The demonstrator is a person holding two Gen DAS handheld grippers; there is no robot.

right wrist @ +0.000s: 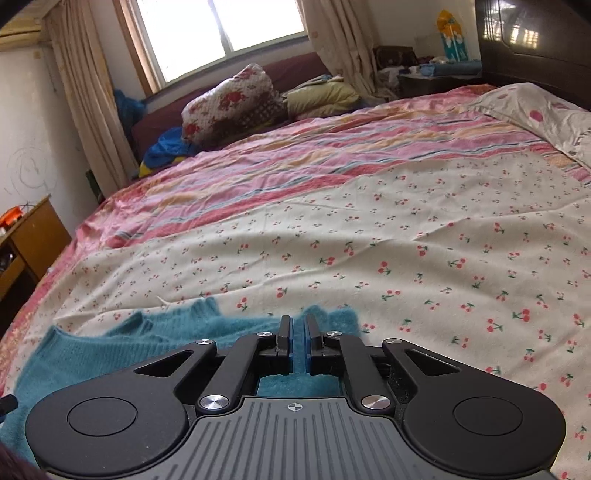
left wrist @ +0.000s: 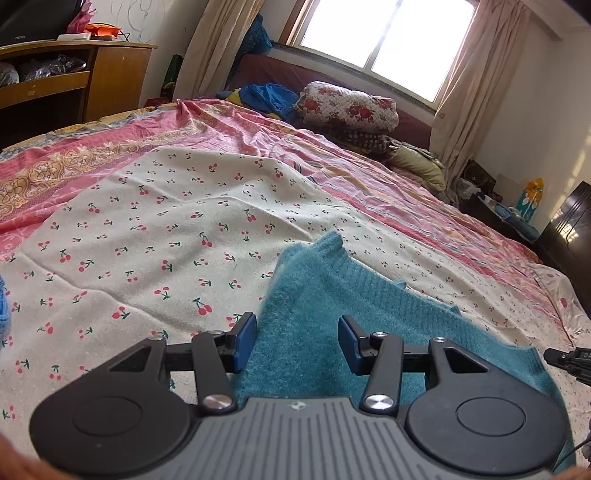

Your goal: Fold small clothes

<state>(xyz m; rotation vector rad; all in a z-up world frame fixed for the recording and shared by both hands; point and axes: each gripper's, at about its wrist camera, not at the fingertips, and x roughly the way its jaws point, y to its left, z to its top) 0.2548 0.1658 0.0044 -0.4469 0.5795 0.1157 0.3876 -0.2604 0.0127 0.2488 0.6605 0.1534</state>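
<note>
While a teal knitted sweater (left wrist: pixel 325 314) lies spread on a cherry-print sheet (left wrist: pixel 147 229) covering a bed (right wrist: pixel 332 140), seemingly at an early fold: one edge being taken up, nothing visibly folded over yet

Right gripper (right wrist: pixel 297 328) at the sweater's fuzzy far edge, jaws drawn almost together with only a thin slit between the blue pads, teal knit showing in and beyond that slit; most likely pinching the edge of the sweater, though the exact pinch is partly hidden behind the fingers

Left gripper (left wrist: pixel 297 341) low over the sweater's body, jaws about half apart, knit visible in the gap between them, pads not pressing on anything; holding nothing

Next move, as a judgement: left jaws to close on their own part of the sweater, then both edges lifted and carried across together so the knit doubles over evenly; soft, stretchy wool likely to sag or slip from a shallow pinch

Beyond the bed: a flowered quilt roll (left wrist: pixel 347 107) under a bright window (left wrist: pixel 384 33)
</note>
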